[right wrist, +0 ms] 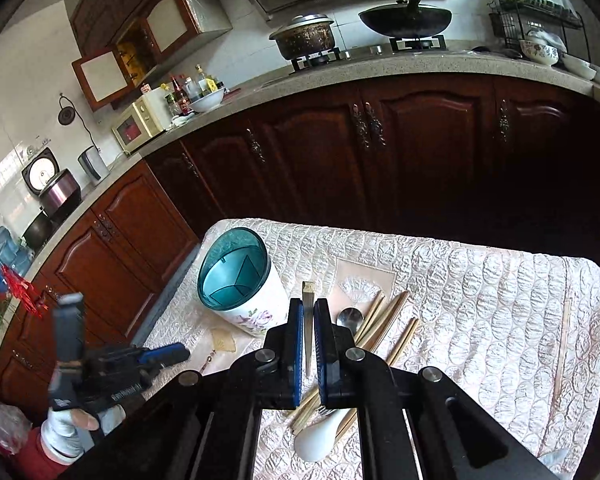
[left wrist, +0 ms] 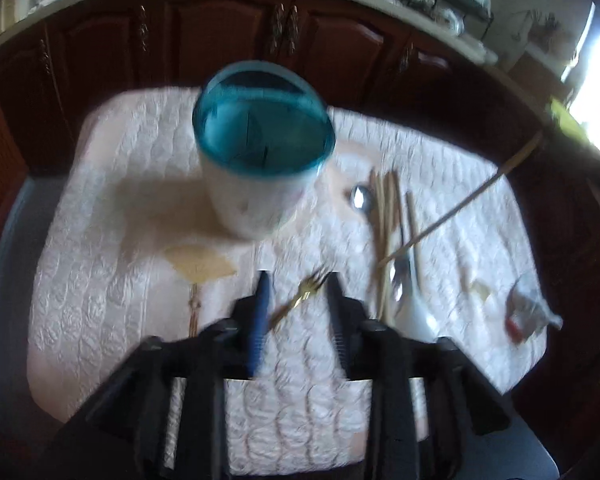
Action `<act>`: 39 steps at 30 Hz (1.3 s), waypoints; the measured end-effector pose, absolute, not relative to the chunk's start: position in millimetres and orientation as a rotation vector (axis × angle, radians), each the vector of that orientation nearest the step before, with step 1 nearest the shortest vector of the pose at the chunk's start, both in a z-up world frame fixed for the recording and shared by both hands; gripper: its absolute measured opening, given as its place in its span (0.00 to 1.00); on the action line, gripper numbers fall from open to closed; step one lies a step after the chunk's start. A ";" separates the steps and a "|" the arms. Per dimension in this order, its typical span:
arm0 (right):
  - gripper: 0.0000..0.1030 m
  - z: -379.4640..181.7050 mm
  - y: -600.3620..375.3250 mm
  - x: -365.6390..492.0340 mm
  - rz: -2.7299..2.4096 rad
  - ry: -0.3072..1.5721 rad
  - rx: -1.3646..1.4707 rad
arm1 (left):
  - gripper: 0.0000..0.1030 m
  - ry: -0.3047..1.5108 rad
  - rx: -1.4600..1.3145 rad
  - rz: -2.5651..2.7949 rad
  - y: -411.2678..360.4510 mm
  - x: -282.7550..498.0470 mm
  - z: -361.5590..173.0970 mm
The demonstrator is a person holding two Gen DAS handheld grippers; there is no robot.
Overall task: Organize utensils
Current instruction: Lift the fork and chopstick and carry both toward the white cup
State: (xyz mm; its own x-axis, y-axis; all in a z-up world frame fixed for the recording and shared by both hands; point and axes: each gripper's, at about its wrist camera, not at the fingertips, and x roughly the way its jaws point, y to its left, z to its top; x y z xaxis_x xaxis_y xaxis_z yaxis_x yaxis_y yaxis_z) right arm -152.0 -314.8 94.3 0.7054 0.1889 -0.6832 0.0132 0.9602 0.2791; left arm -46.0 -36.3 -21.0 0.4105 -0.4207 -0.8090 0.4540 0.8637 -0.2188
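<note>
Wooden chopstick [right wrist: 308,320] clamped between right jaws

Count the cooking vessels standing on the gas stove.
2. A lidded pot stands on the left side of the stove and a black wok on its right side. None seems hidden.

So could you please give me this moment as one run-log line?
right gripper: shut on chopstick | left gripper: open above gold fork | holder: empty

One utensil holder [right wrist: 244,280], one fork [left wrist: 300,294], one metal spoon [right wrist: 350,317], one white spoon [right wrist: 320,436], several chopsticks [right wrist: 384,320]
</note>
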 end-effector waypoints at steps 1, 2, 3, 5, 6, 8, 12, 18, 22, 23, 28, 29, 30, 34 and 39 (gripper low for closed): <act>0.05 94.3 -315.9 -152.2 0.097 0.783 0.275 | 0.34 1.030 0.045 -0.541 -33.1 -46.8 -31.2; 0.05 94.9 -317.5 -152.8 0.095 0.780 0.281 | 0.34 1.052 0.053 -0.528 -30.1 -47.5 -40.3; 0.05 95.5 -318.9 -153.4 0.095 0.777 0.287 | 0.34 1.073 0.067 -0.513 -27.0 -48.1 -50.2; 0.05 97.0 -320.4 -154.1 0.094 0.772 0.294 | 0.34 1.098 0.113 -0.478 -24.3 -51.0 -67.7; 0.05 97.5 -320.7 -153.5 0.093 0.771 0.295 | 0.34 1.105 0.125 -0.476 -24.5 -52.3 -73.6; 0.05 97.6 -321.3 -152.8 0.088 0.772 0.295 | 0.34 1.118 0.136 -0.497 -27.9 -53.5 -82.7; 0.05 98.3 -320.6 -151.6 0.088 0.777 0.296 | 0.34 1.136 0.190 -0.477 -25.3 -59.3 -93.6; 0.05 98.9 -318.4 -147.7 0.107 0.779 0.296 | 0.34 1.150 0.140 -0.444 -5.7 -59.9 -107.7; 0.05 94.6 -314.5 -142.6 0.113 0.793 0.298 | 0.34 1.094 0.193 -0.451 -12.7 -56.3 -113.1; 0.05 94.3 -313.6 -141.9 0.116 0.796 0.297 | 0.34 1.081 0.208 -0.458 -13.9 -55.2 -113.7; 0.05 94.3 -308.0 -138.9 0.124 0.804 0.286 | 0.19 1.075 0.281 -0.523 -21.7 -50.3 -118.2; 0.05 95.1 -307.5 -137.7 0.127 0.803 0.286 | 0.14 1.081 0.268 -0.540 -21.3 -49.2 -117.6; 0.05 95.6 -307.4 -136.5 0.130 0.802 0.284 | 0.13 1.085 0.250 -0.545 -20.2 -47.7 -117.4; 0.05 95.9 -302.2 -132.4 0.137 0.802 0.281 | 0.05 1.099 0.161 -0.567 -15.1 -47.0 -111.9; 0.05 101.8 -295.0 -133.3 0.157 0.788 0.267 | 0.04 1.080 0.091 -0.612 -1.3 -52.4 -78.4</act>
State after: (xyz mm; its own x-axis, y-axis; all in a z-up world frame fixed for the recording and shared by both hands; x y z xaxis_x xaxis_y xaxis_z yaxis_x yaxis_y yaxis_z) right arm -133.3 -295.0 101.8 0.6959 0.2375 -0.6778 -0.0397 0.9550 0.2939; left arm -52.4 -1.3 -78.4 0.3236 -0.4230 -0.8464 0.5090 0.8319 -0.2212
